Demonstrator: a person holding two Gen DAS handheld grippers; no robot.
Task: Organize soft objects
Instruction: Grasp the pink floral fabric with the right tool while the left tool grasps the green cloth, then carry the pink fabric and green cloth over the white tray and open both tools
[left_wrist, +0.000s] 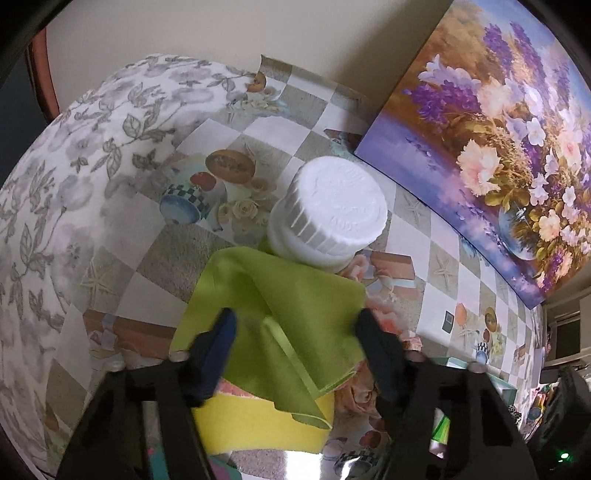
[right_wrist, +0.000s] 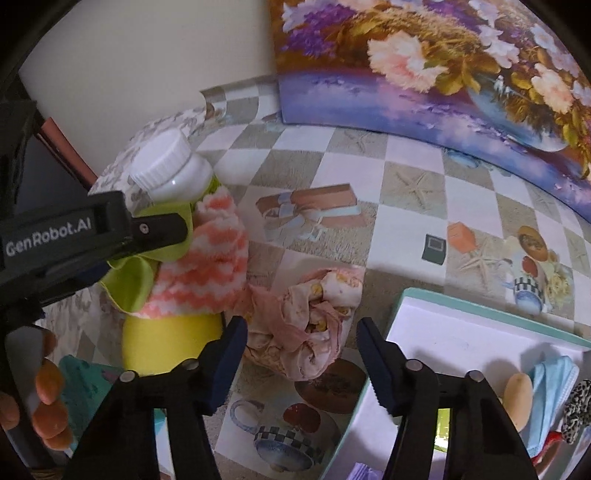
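In the left wrist view a lime green cloth (left_wrist: 280, 306) lies folded on the checked tablecloth, partly over a yellow cloth (left_wrist: 258, 417). My left gripper (left_wrist: 295, 343) straddles it: one finger rests over its left part, the other stands at its right edge, jaws well apart. In the right wrist view my right gripper (right_wrist: 303, 350) stands open around a crumpled pink cloth (right_wrist: 306, 332), with a small gap on the right side. A coral and white striped fluffy cloth (right_wrist: 207, 258) lies to the left of it.
A white capped bottle (left_wrist: 328, 206) stands just behind the green cloth. A white box with a teal rim (right_wrist: 461, 332) at the right holds a blue face mask (right_wrist: 550, 391) and a leopard scrunchie (right_wrist: 580, 402). A flower painting (left_wrist: 498, 147) leans on the wall. A grey floral fabric (left_wrist: 74, 184) lies left.
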